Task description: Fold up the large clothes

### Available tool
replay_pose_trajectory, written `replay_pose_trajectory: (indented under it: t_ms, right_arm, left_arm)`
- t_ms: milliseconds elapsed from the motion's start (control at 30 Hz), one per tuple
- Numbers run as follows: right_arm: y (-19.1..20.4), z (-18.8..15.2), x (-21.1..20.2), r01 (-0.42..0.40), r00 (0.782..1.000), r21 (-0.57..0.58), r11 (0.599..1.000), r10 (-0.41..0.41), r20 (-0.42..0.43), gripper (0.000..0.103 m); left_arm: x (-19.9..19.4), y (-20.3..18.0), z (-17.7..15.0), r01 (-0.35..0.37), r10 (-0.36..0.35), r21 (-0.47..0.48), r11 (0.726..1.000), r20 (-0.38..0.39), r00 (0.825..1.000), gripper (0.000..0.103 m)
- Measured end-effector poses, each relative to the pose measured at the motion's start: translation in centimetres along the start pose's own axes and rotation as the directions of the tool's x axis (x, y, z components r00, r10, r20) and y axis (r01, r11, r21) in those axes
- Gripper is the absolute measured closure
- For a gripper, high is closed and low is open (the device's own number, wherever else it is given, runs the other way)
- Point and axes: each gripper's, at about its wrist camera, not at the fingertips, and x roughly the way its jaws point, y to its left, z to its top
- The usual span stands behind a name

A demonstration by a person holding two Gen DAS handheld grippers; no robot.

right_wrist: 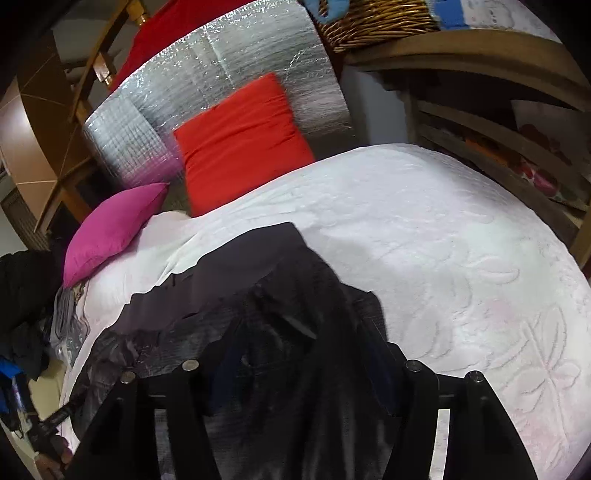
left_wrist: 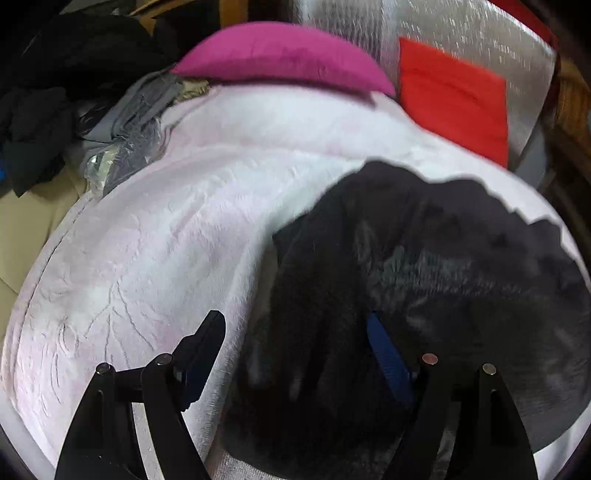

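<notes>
Bed with white embossed bedspread (left_wrist: 155, 236) is the landmark. At its head end: magenta pillow (left_wrist: 280, 55), red cushion (left_wrist: 454, 99) just beside it, both against a silver foil panel (right_wrist: 236, 77). Off the bedspread's left edge, near the magenta pillow: heap of dark clothes (left_wrist: 40, 122), plus grey fabric and a clear plastic bag (left_wrist: 122, 155) touching the edge. Right of the bed: wooden shelving (right_wrist: 498, 110); a wicker basket (right_wrist: 373, 22) sits on top with something blue in it, can't tell what. Lower shelf holds floral-patterned fabric (right_wrist: 543, 162).

Task item: black garment (left_wrist: 424, 280), crumpled in a heap on the bedspread, on the foot side of the pillows. Rest of the bedspread around it is bare; nothing sits between the garment and either tool.

Left tool (left_wrist: 295, 354): fingers apart. Left finger (left_wrist: 207, 339) is over white bedspread, right finger (left_wrist: 388, 354) over the garment's edge; dark fabric lies in the gap. Pads don't look clamped on it.

Right tool (right_wrist: 295, 369): fingers apart, both low over the garment, fabric bunched up between them. Black on black, so can't tell whether the pads touch the cloth.

Part of a hand (right_wrist: 55, 458) shows at the bottom-left corner of the right wrist view, beside the bed's edge.
</notes>
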Motion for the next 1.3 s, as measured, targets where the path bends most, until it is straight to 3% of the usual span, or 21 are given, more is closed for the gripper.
replay_pose_trajectory:
  t_ms: [167,267,367,467,567,700,833,900,1033,1067,1133,1200,1300]
  right_arm:
    - [-0.3,-0.8,2.5,0.034,0.995,0.011,0.999,-0.033,-0.096,0.038]
    - [-1.3,-1.6,4.6,0.036,0.983,0.043,0.998,-0.027,-0.183,0.039]
    - [-0.6,-1.4,3.8,0.041,0.985,0.027,0.999,-0.036,-0.170,0.038]
    - [-0.1,-1.0,2.1,-0.004,0.991,0.052,0.999,0.011,-0.131,0.038]
    - [0.6,-0.6,0.5,-0.043,0.994,0.061,0.997,0.049,-0.102,0.037]
    - [1.1,-1.0,-1.2,-0.168,0.977,0.128,0.977,0.183,-0.113,0.030]
    - [1.6,-2.1,-2.3,-0.206,0.965,0.149,0.967,0.226,-0.133,0.030]
    - [1.7,-2.5,-3.0,-0.201,0.968,0.150,0.968,0.220,-0.122,0.030]
    - [0.5,-2.5,-4.3,-0.142,0.985,0.117,0.983,0.152,-0.080,0.030]
    - [-0.4,-2.4,-4.5,-0.126,0.988,0.127,0.984,0.136,-0.070,0.030]
    - [-2.3,-1.9,-4.7,-0.102,0.992,0.148,0.984,0.111,-0.055,0.027]
    - [-5.0,-1.6,-4.2,-0.131,0.988,0.197,0.971,0.145,-0.057,0.020]
    - [-8.0,-1.3,-2.8,-0.171,0.976,0.261,0.950,0.199,-0.086,0.020]
  left_arm:
    - [0.6,-0.8,-0.1,-0.024,0.023,0.057,0.998,0.007,1.000,0.020]
    - [1.1,-0.1,0.0,0.004,-0.003,0.012,1.000,-0.024,1.000,0.018]
    - [0.5,0.2,0.2,0.015,-0.016,-0.006,1.000,-0.031,0.999,0.019]
    - [-1.1,0.0,0.3,0.009,-0.009,0.003,1.000,0.020,1.000,0.019]
    - [-2.9,0.0,0.5,0.056,-0.055,-0.005,0.998,0.057,0.997,0.019]
    - [-4.6,0.5,0.4,0.115,-0.112,-0.028,0.993,0.088,0.990,0.019]
    - [-5.4,1.7,-0.4,0.173,-0.166,-0.081,0.982,0.085,0.982,0.019]
    - [-5.3,2.0,-0.8,0.179,-0.171,-0.089,0.980,0.087,0.981,0.019]
    - [-4.8,2.9,-0.8,0.118,-0.110,-0.090,0.989,0.098,0.989,0.019]
    - [-4.3,3.4,-0.6,0.135,-0.127,-0.097,0.986,0.086,0.988,0.019]
    - [-3.1,4.6,0.0,0.207,-0.201,-0.123,0.971,0.054,0.978,0.018]
    - [-1.6,5.8,0.5,0.273,-0.276,-0.164,0.948,0.007,0.961,0.015]
    - [0.9,7.1,1.2,0.368,-0.392,-0.234,0.900,-0.061,0.918,0.015]
